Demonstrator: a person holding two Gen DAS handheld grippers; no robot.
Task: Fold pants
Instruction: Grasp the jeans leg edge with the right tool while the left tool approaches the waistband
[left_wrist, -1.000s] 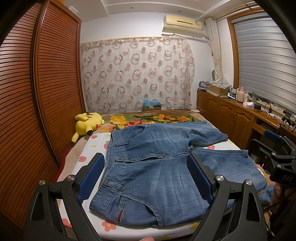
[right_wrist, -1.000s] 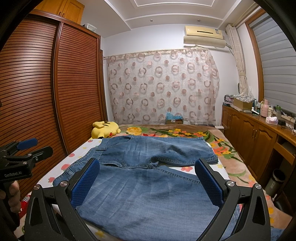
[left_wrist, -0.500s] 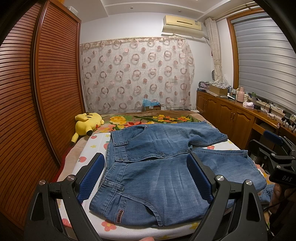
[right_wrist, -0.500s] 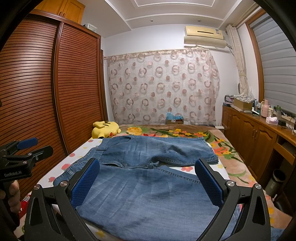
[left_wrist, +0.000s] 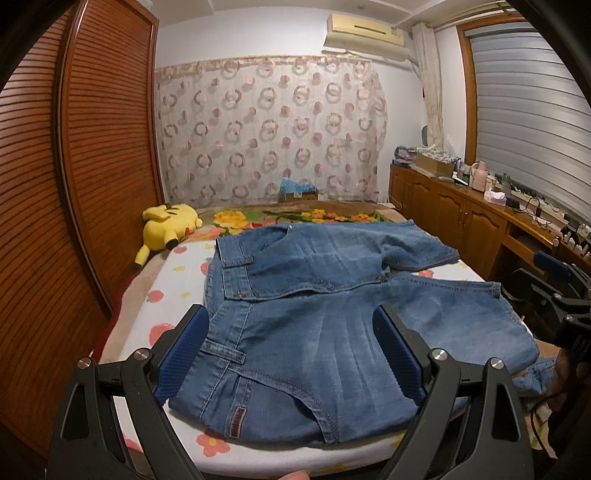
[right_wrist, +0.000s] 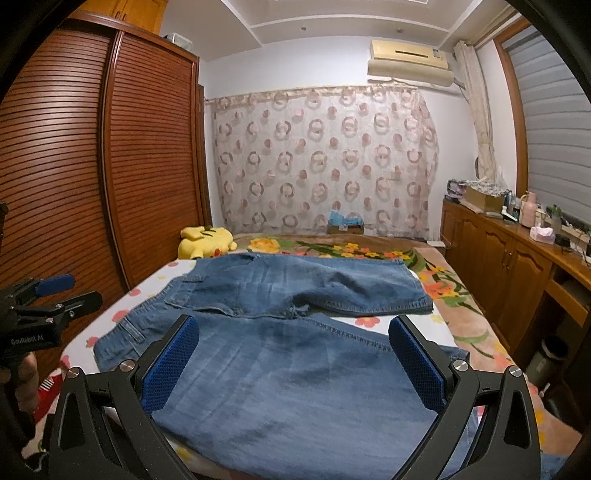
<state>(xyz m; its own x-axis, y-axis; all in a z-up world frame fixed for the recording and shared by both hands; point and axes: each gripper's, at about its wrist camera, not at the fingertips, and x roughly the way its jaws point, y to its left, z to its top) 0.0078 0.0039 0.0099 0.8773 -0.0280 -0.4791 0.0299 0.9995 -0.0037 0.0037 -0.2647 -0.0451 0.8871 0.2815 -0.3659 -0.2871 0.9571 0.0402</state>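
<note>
- Pants (left_wrist: 325, 317): a pair of blue denim ones, which I see spread on the bed (left_wrist: 177, 280) with the waistband toward the wardrobe side and the two legs running toward the cabinet side.
- The far leg lies flat near the flowered blanket (right_wrist: 354, 251); the near leg covers the front of the bed, and its hem reaches the bed's right edge in my left wrist view.
- A brown label patch (left_wrist: 236, 421) sits on the near corner of the waistband, close to the front edge of the bed.
- My left hand-held gripper (left_wrist: 291, 354) hovers over the waist end, its blue pads (left_wrist: 184, 350) wide apart with nothing between them.
- My right hand-held gripper (right_wrist: 293, 365) hovers over the near leg, also spread wide and holding nothing; its pads (right_wrist: 417, 365) frame the denim without touching it, as far as I can tell.
- A yellow plush toy (left_wrist: 168, 225) lies at the far left corner of the bed, well apart from the denim.
- A slatted wooden wardrobe (right_wrist: 74, 184) stands to the left, and a worktop (right_wrist: 546, 247) with bottles and boxes runs along the right wall.
</note>
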